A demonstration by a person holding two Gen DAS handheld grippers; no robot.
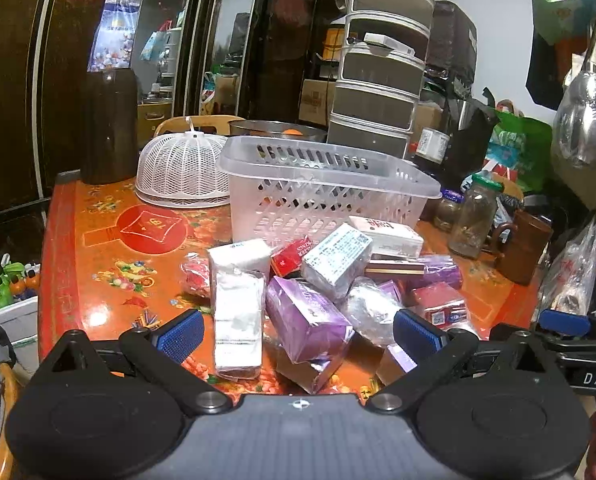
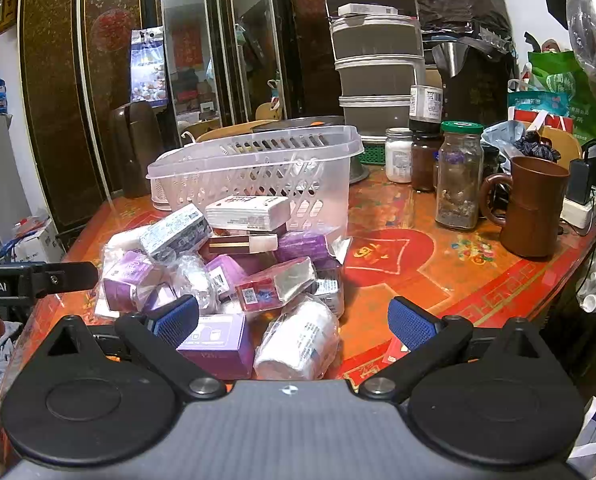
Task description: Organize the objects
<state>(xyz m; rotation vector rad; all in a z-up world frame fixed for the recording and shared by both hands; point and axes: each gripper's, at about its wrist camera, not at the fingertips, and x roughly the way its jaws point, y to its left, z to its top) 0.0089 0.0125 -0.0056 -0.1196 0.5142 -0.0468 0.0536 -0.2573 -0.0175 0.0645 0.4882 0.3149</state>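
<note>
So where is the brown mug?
In the right wrist view, the brown mug stands on the table's right side, just right of the green-lidded glass jar.

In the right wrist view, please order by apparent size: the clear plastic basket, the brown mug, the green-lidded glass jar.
1. Clear plastic lattice basket, clearly largest.
2. Brown ceramic mug.
3. Green-lidded glass jar.
Mug and jar look close; the jar is narrower.
</note>
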